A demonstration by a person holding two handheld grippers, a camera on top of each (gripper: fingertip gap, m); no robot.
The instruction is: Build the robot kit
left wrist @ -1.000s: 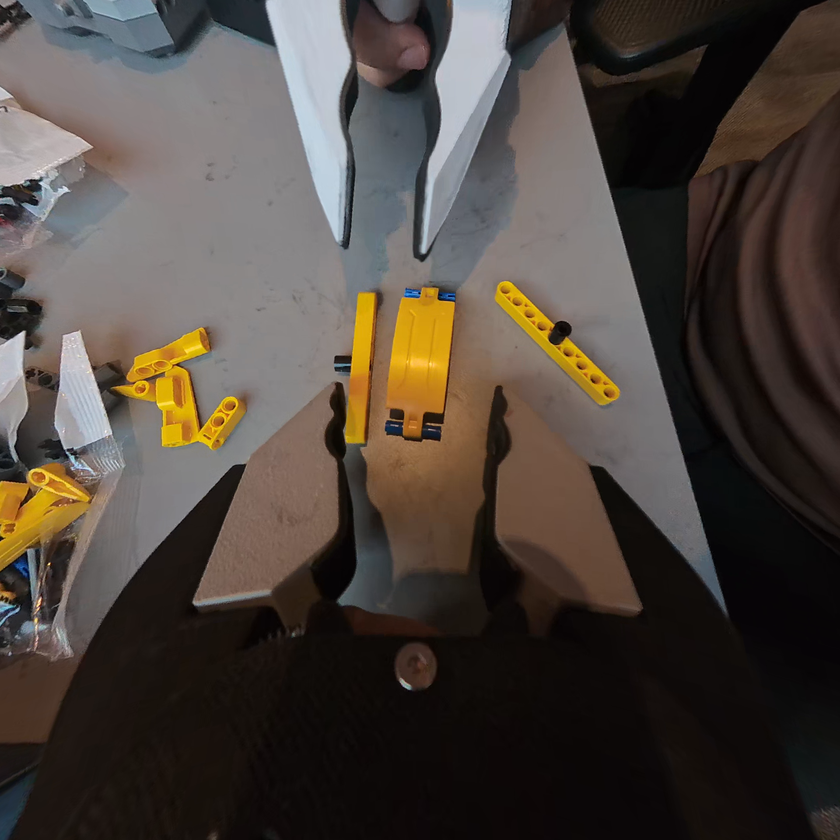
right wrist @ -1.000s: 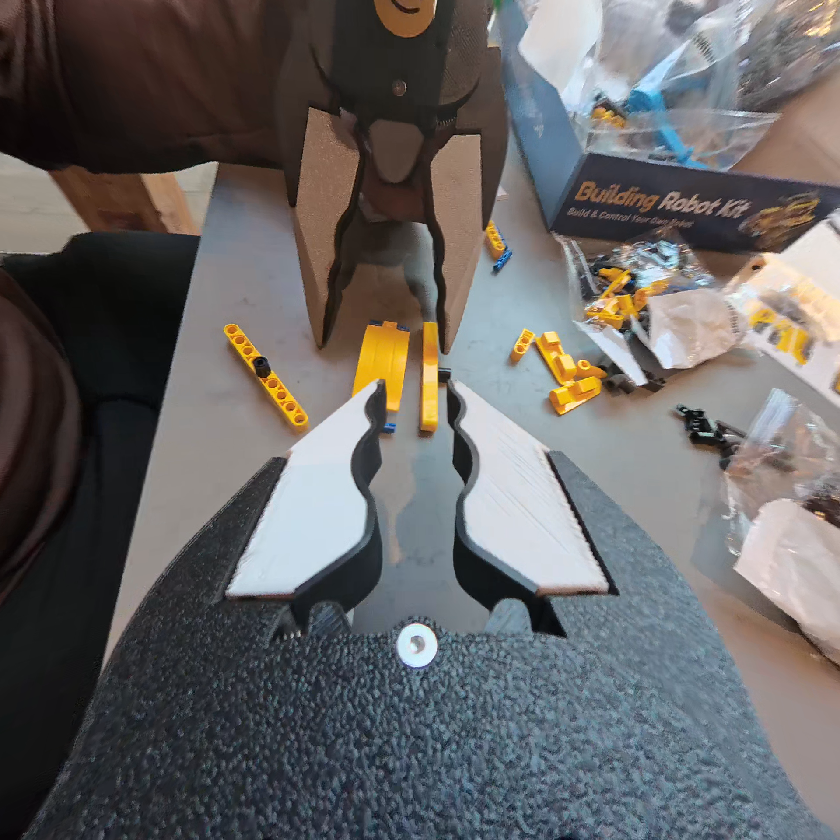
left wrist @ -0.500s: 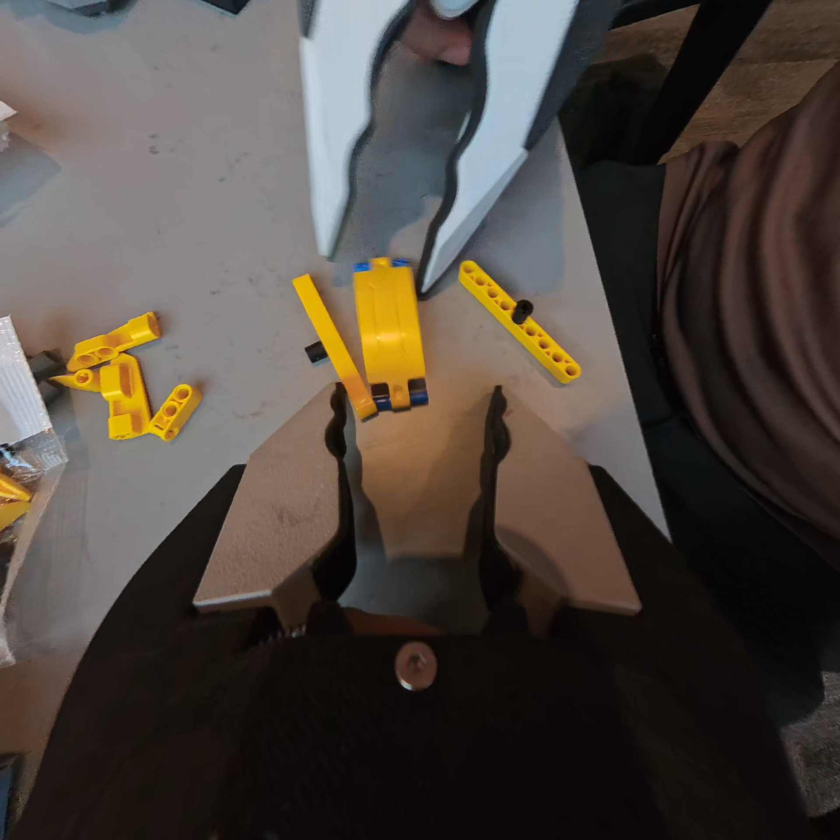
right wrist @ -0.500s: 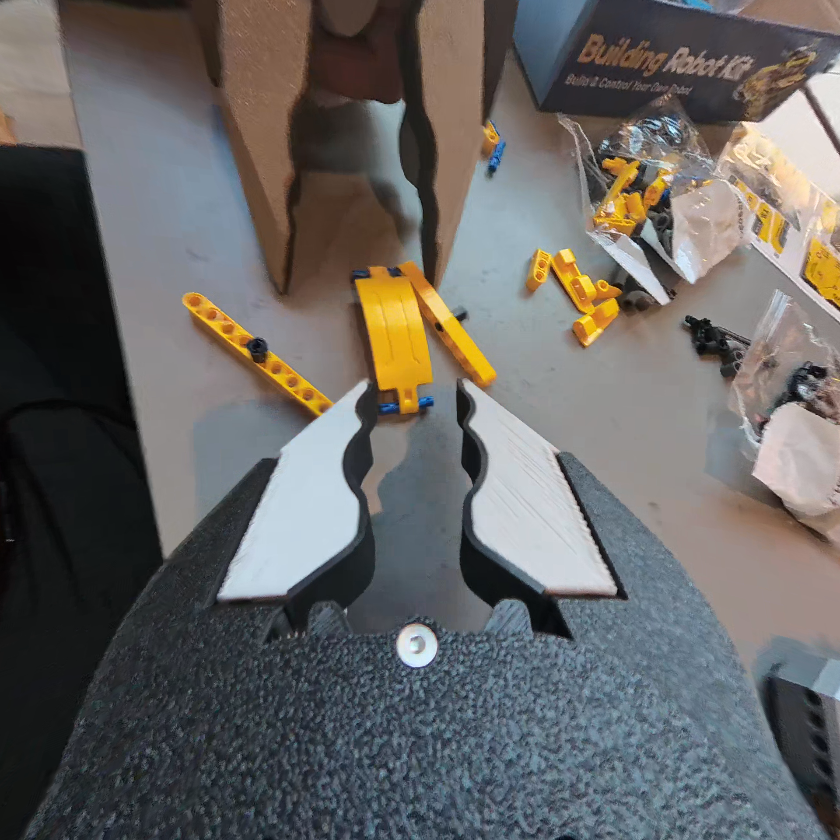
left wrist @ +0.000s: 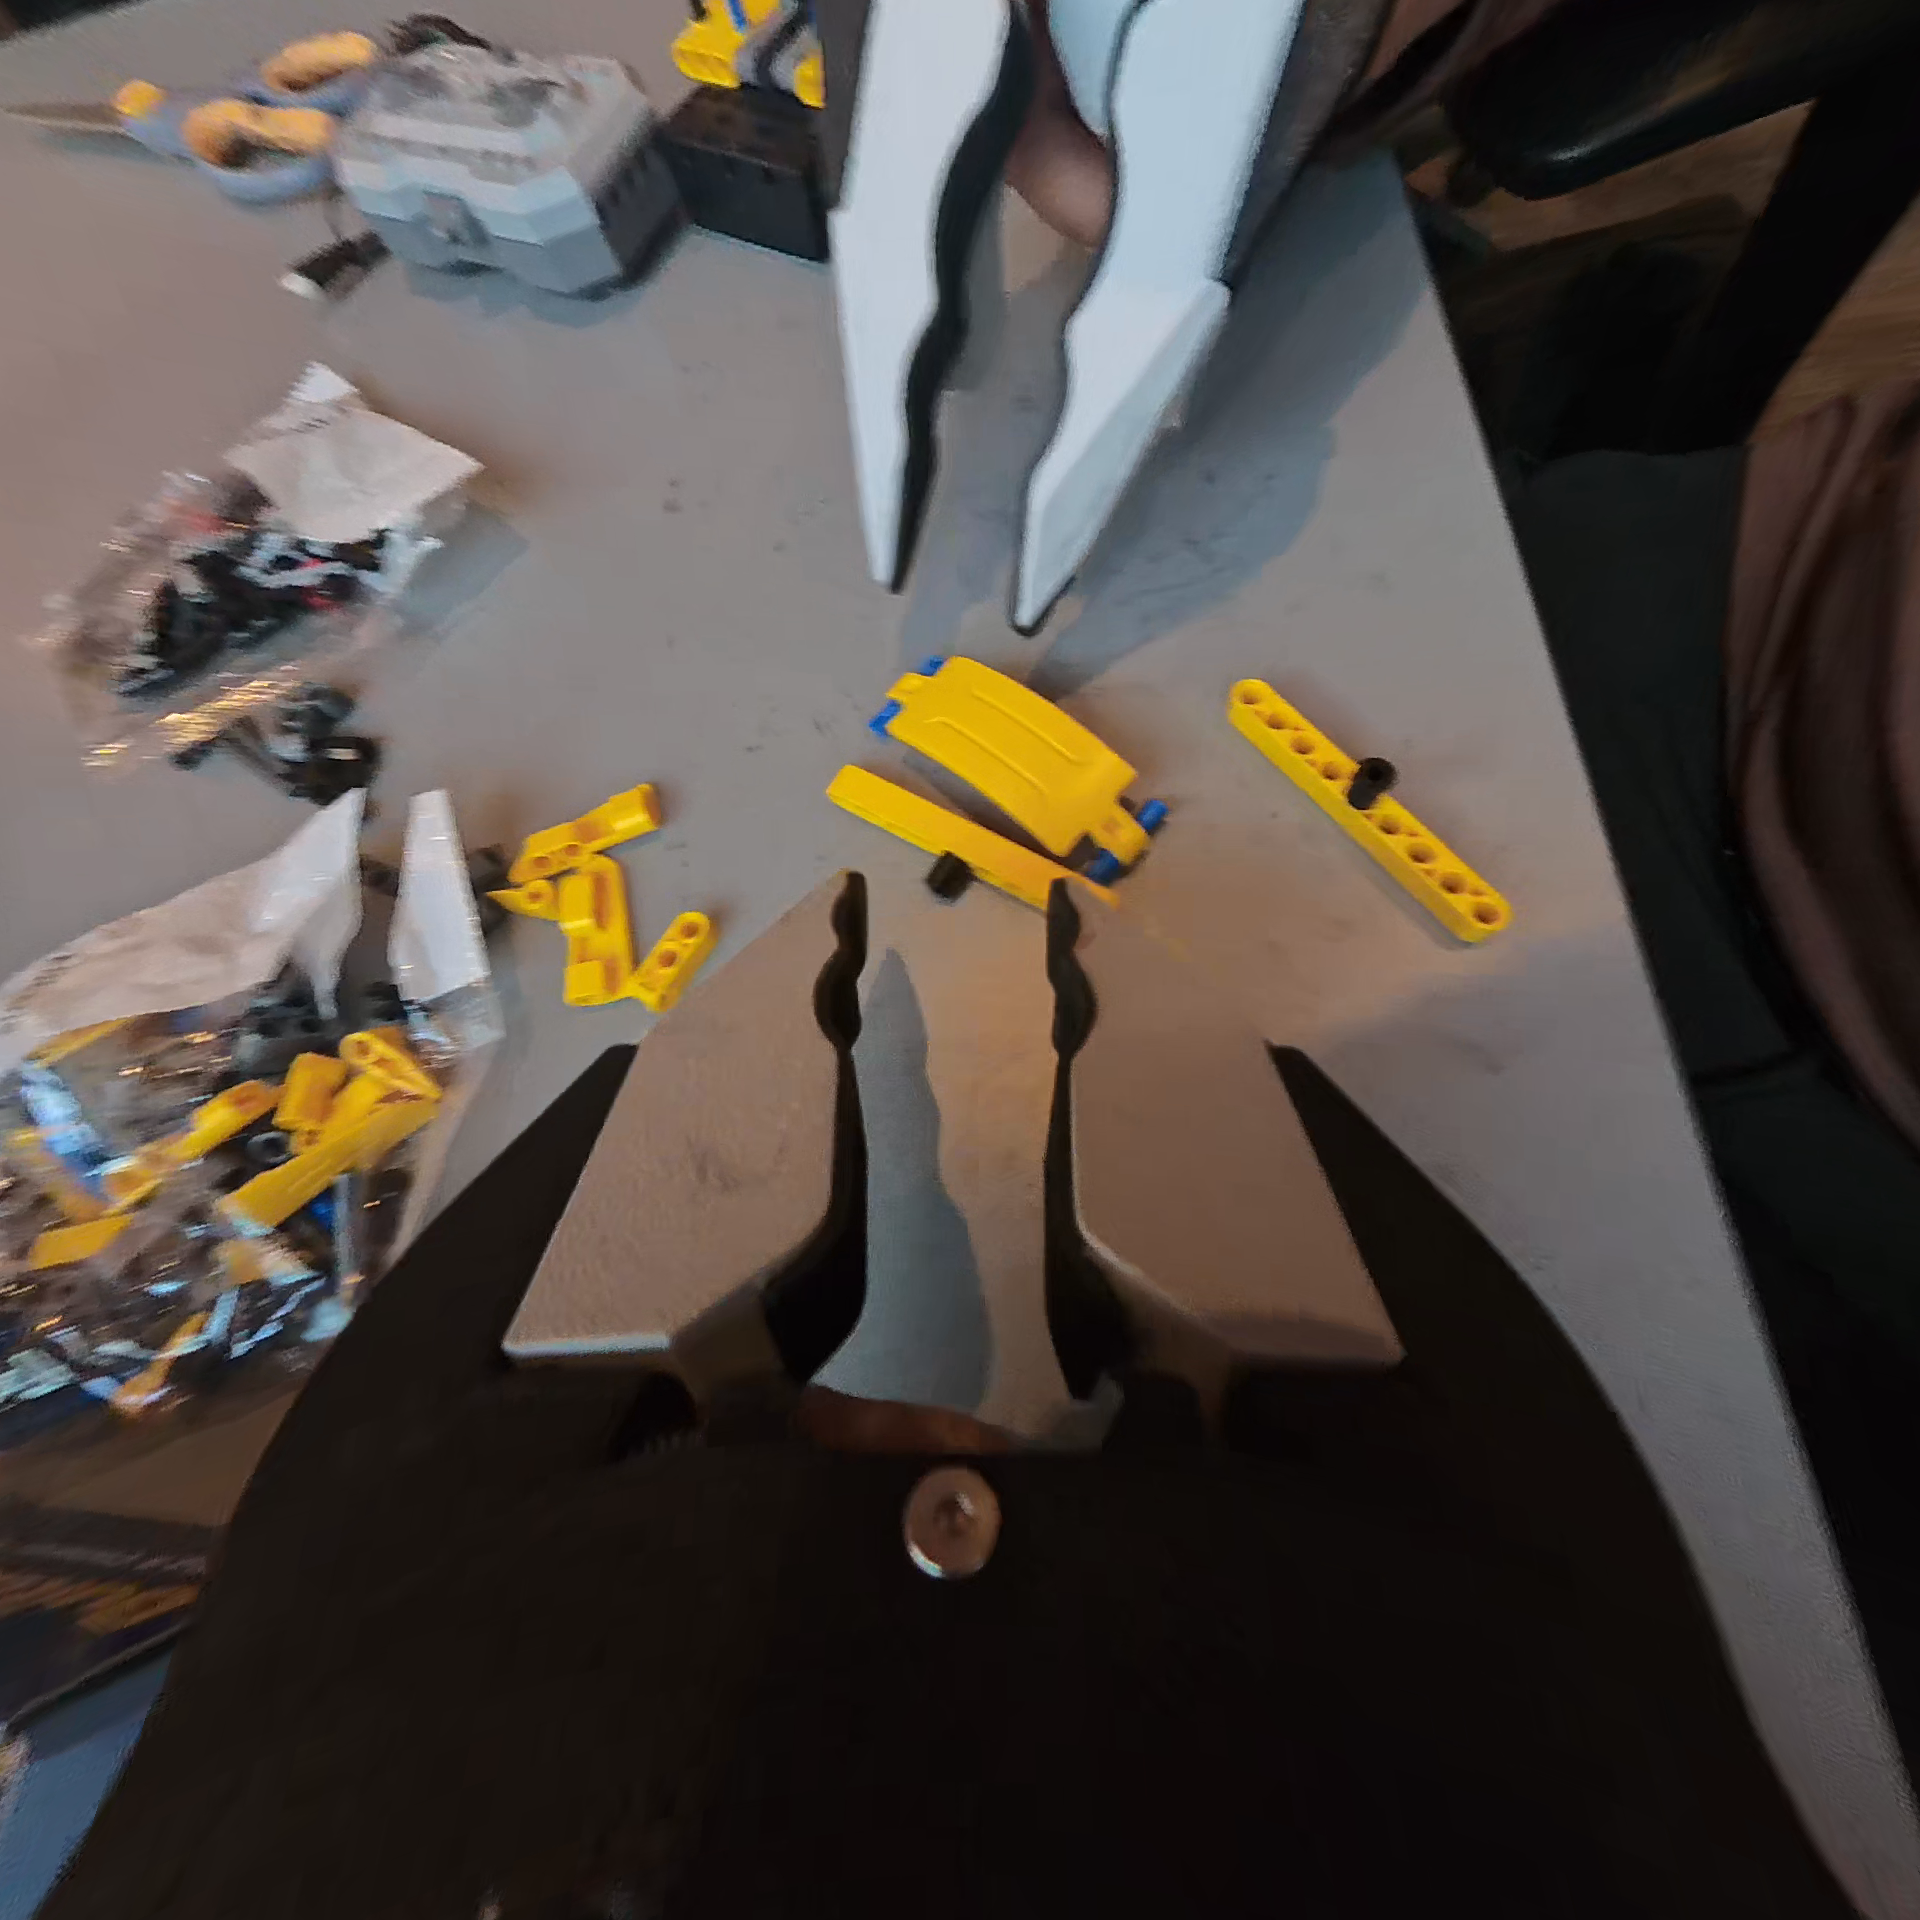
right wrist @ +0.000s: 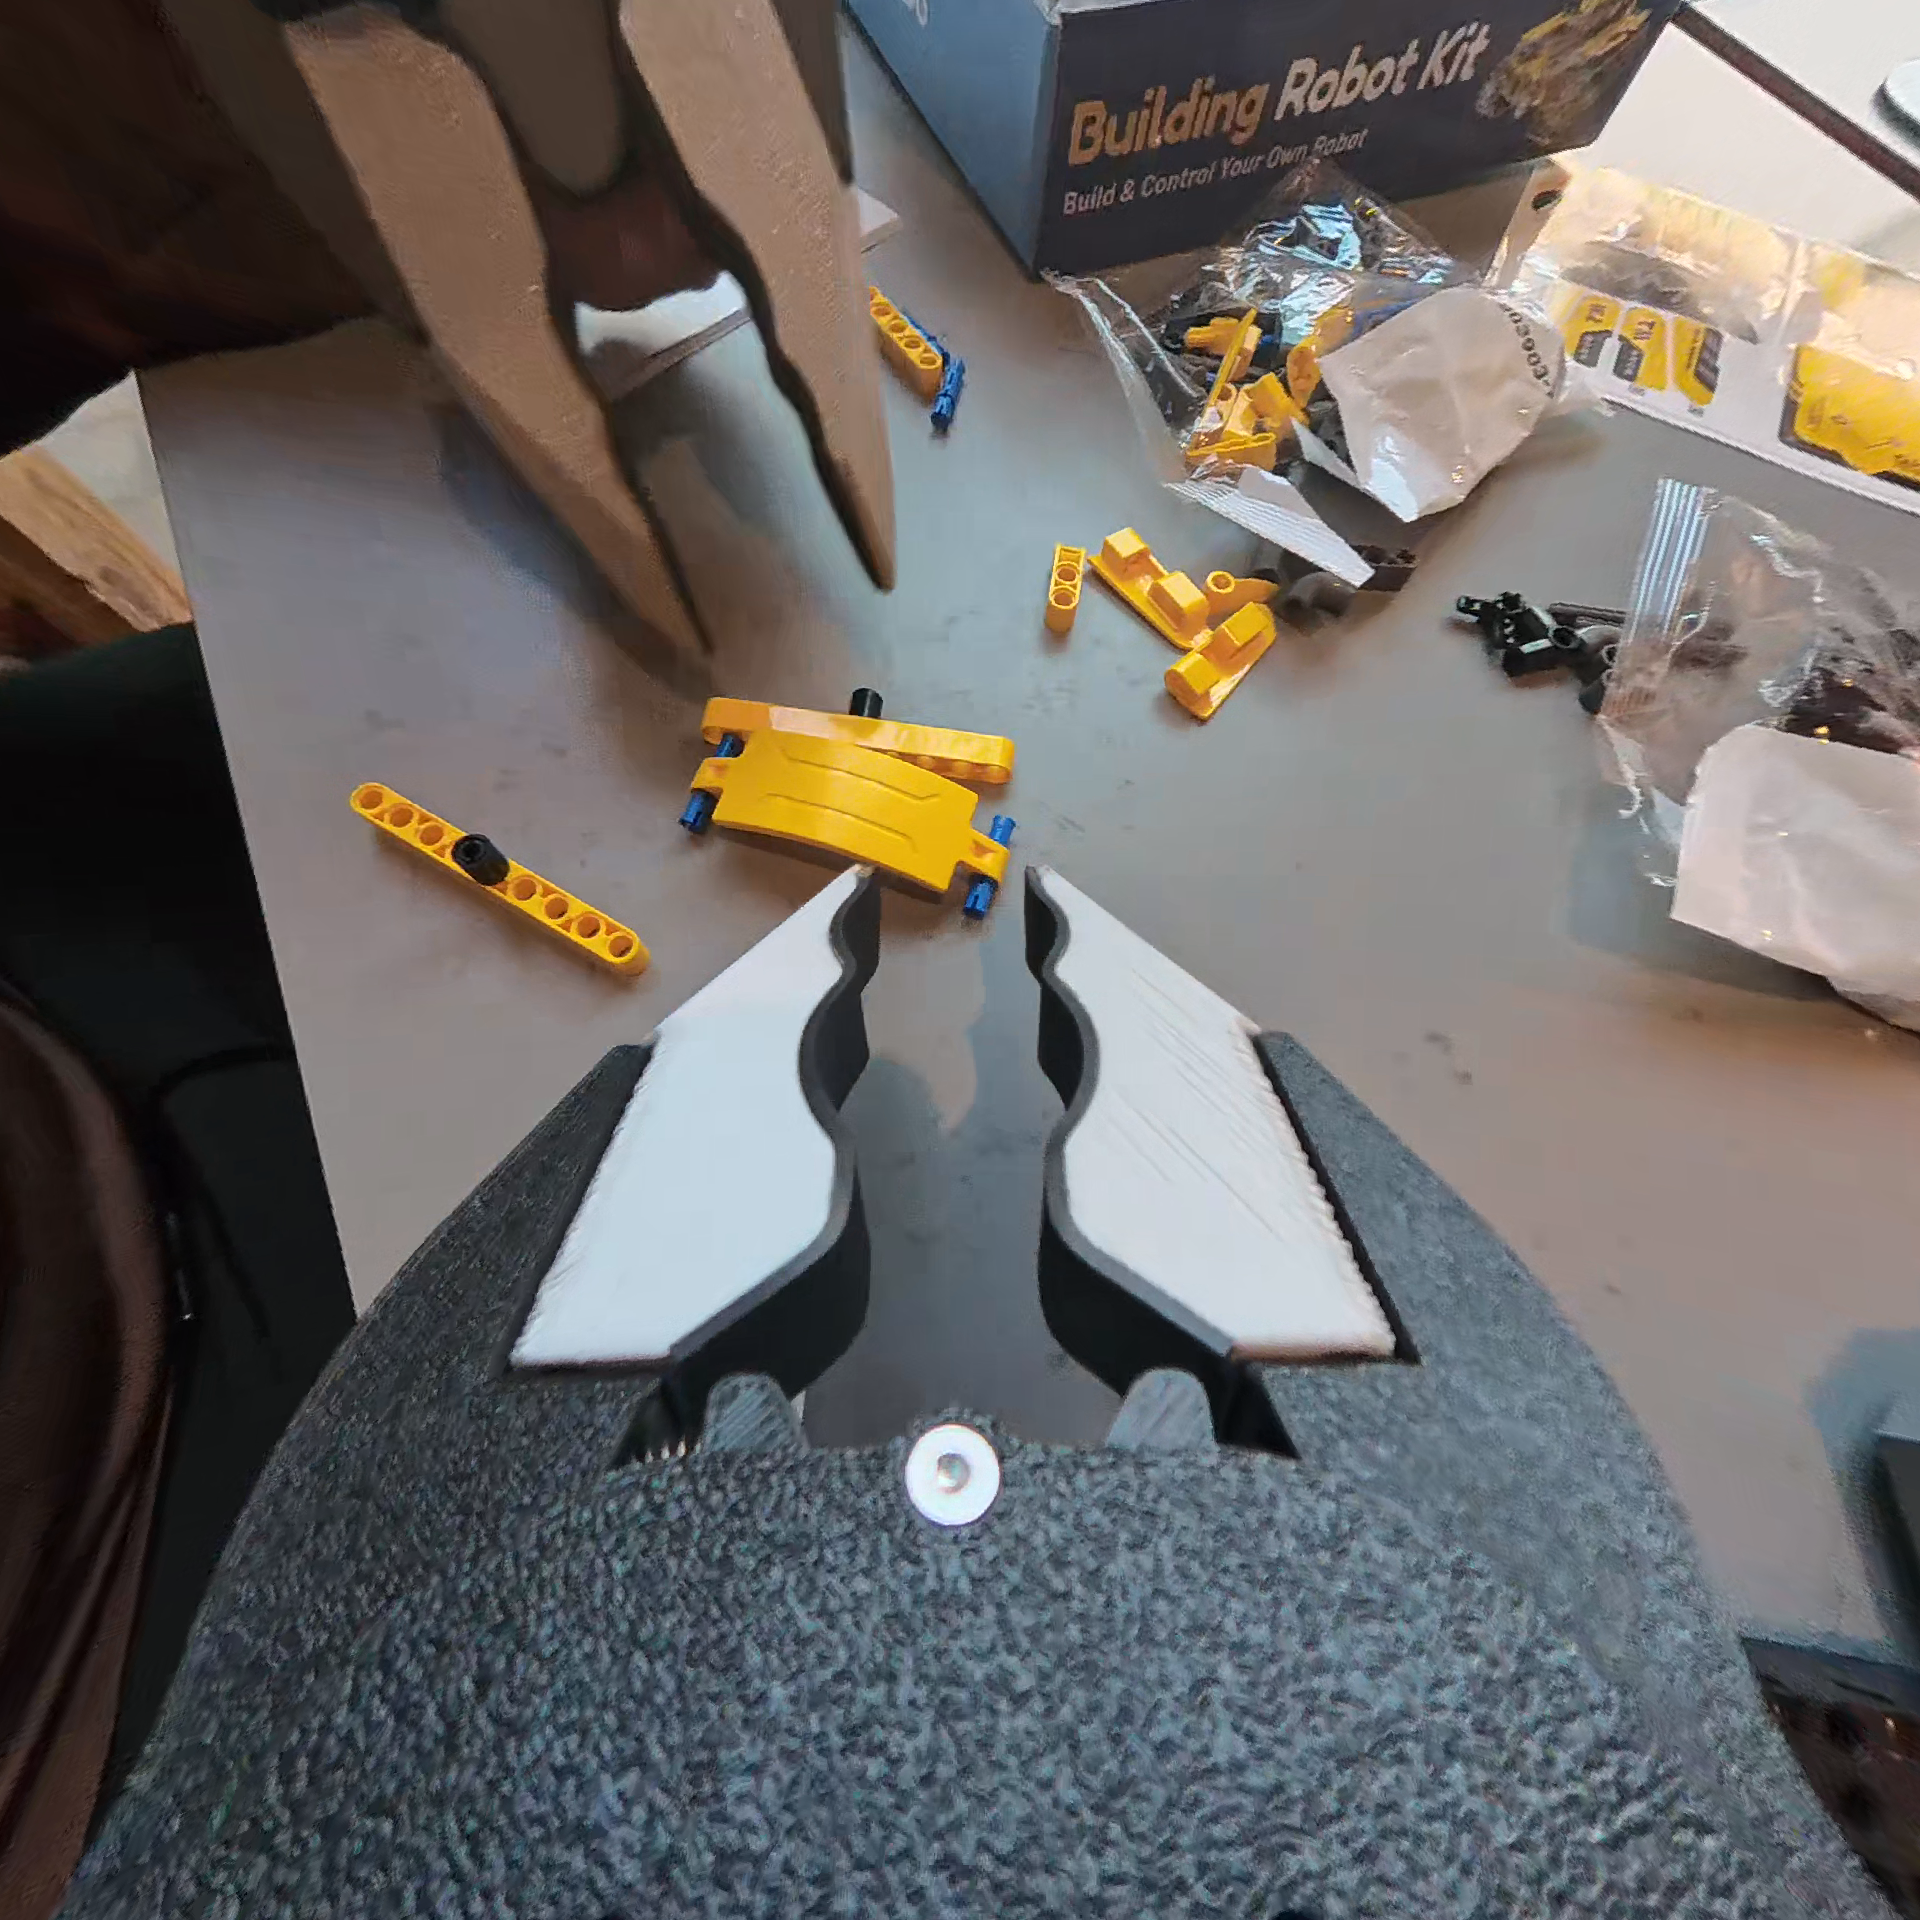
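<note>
A yellow curved panel with blue pins (left wrist: pixel 1013 753) (right wrist: pixel 847 805) lies on the grey table, touching a yellow beam with a black pin (left wrist: pixel 961 836) (right wrist: pixel 894 743). A second yellow holed beam with a black pin (left wrist: pixel 1366 805) (right wrist: pixel 499 878) lies apart, near the table edge. My left gripper (left wrist: pixel 951 899), tan fingers, is open and empty, its tips just short of the beam. My right gripper (right wrist: pixel 945 883), white fingers, is open and empty, its tips at the panel's near edge. Each gripper shows opposite in the other view: the right (left wrist: pixel 956 603), the left (right wrist: pixel 795 613).
A small pile of yellow parts (left wrist: pixel 603 904) (right wrist: pixel 1174 613) lies beside the panel. Plastic bags of parts (left wrist: pixel 208 1164) (right wrist: pixel 1320 374), a dark blue kit box (right wrist: pixel 1299 114), a grey block (left wrist: pixel 499 197) and black pieces (right wrist: pixel 1527 639) crowd the table. A person in brown sits at the edge (left wrist: pixel 1829 727). There is about 7 cm between the tips of the two grippers.
Both grippers have drawn back and lifted from the panel and beam. The panel and beam have turned on the table and now lie at an angle, touching each other.
</note>
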